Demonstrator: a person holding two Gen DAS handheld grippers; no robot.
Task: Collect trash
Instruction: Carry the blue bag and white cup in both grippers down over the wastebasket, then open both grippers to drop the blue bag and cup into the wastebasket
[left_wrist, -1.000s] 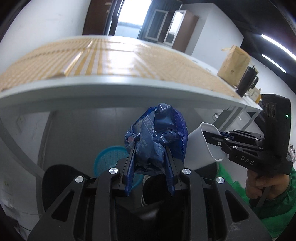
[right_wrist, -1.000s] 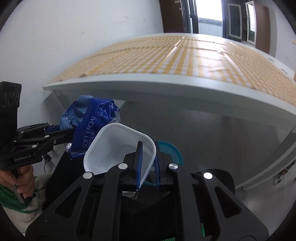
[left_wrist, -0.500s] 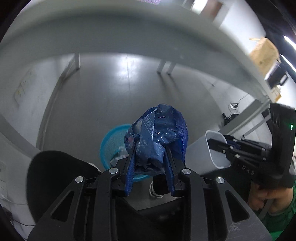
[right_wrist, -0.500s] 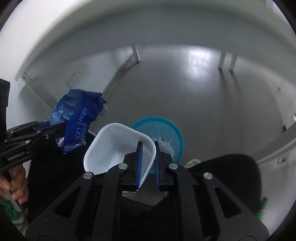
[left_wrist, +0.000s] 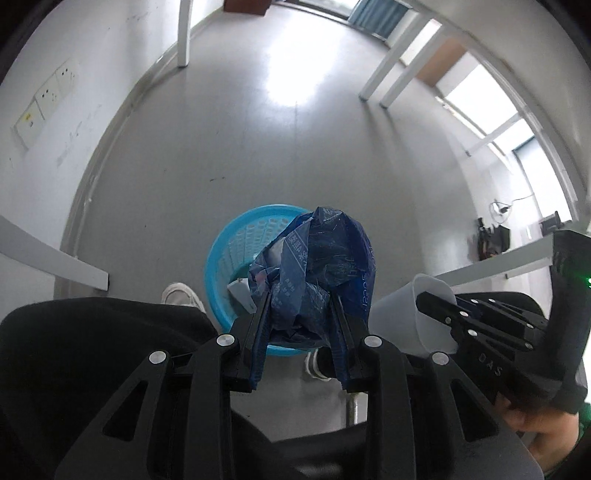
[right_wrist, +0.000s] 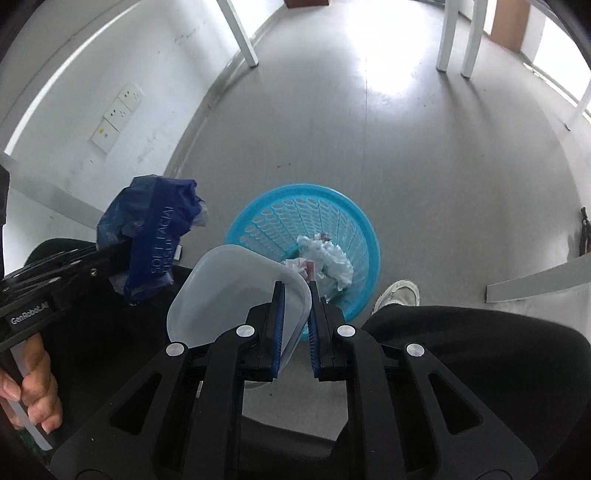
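Risk, bin: the blue mesh bin (right_wrist: 303, 236) on the floor sits ahead of and below both pairs of jaws, already part filled with crumpled white paper (right_wrist: 328, 258); a drop made off-centre could bounce off the rim onto the floor.
Risk, tray: the right gripper (right_wrist: 295, 325) has its jaws closed on one thin wall of the white plastic tray (right_wrist: 229, 291), so the tray hangs out to the left; I judge it may catch the rim or tip on release.
Risk, wrapper: the left gripper (left_wrist: 301, 332) has its jaws clamped on the crumpled blue tissue wrapper (left_wrist: 321, 266); light film may cling to a pad or drift aside.
Change, view: a second ago the checked bench filled both views; now only floor and bin do.
Change, bin: it looks larger and more centred ahead of the jaws.
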